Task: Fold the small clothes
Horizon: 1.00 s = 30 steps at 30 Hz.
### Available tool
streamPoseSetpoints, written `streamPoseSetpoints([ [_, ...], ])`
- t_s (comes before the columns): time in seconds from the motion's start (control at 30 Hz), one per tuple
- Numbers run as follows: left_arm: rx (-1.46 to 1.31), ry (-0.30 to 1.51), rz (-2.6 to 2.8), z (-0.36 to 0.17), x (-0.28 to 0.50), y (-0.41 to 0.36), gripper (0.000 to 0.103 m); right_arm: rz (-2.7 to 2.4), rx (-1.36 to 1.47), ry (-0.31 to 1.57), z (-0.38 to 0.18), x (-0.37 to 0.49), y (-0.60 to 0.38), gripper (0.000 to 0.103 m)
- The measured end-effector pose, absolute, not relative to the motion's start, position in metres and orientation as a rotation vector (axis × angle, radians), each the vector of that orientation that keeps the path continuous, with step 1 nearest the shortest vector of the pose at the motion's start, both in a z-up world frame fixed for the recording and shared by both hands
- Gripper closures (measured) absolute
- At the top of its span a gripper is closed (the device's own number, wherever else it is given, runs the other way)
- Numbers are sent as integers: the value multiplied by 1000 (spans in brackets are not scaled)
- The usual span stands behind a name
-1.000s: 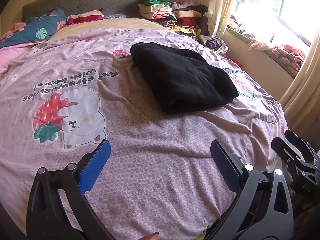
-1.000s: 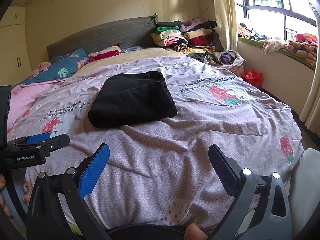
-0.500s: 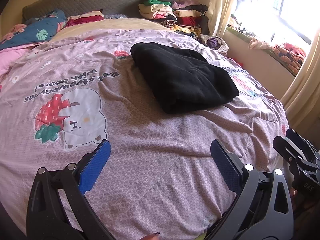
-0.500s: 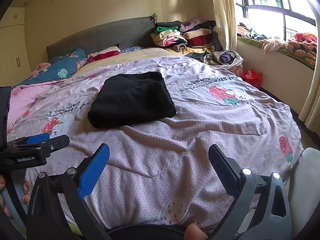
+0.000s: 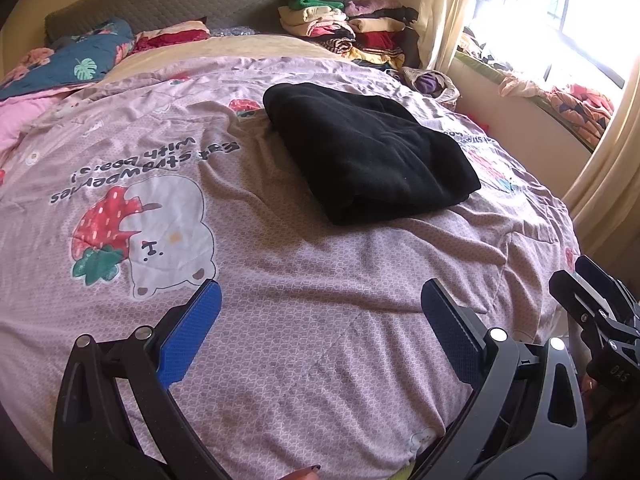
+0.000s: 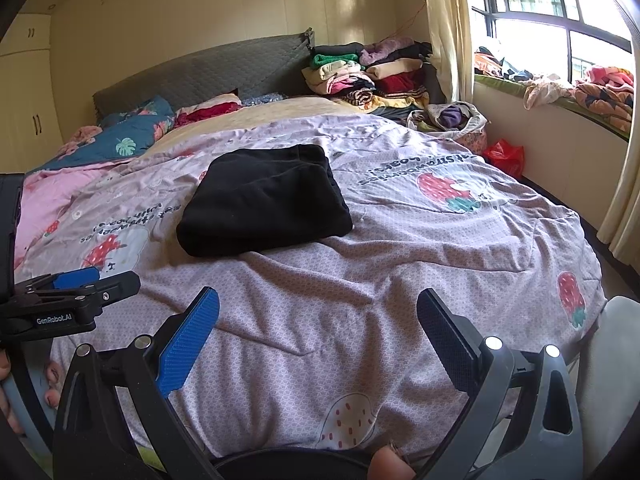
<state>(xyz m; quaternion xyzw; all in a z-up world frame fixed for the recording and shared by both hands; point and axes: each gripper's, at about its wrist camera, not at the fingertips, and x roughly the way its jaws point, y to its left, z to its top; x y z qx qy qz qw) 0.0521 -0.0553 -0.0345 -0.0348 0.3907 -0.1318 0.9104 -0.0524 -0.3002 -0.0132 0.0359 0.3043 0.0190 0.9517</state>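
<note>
Both our tongs, left (image 5: 320, 336) and right (image 6: 318, 336), hang apart and empty at the bottom of frame. The black garment (image 6: 264, 206) sits folded mid-frame on the bed (image 6: 400, 280), so we'd guess a fresh piece comes next.

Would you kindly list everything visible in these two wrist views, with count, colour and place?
folded black fleece garment: one, black, middle of the bed, free of both grippers
lilac strawberry-and-bear print duvet: one, lilac-pink, covering the bed
grey quilted headboard: one, grey, far end of the bed
dark blue leaf-print pillow: one, dark blue, far left by the headboard
stack of folded clothes: one pile, mixed colours, far right corner of the bed
red plastic bag: one, red, on the floor beneath the window
cream curtain: one, cream, beside the window
left gripper: one, black with blue pads, open, above the near bed edge
right gripper: one, same colours, open, alongside
</note>
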Motion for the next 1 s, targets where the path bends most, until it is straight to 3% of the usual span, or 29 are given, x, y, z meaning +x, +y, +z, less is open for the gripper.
streamPoseSetpoints([
  [1.0, -37, 843, -213, -42, 58, -51, 9, 6, 88, 635, -19, -50, -302, 5],
])
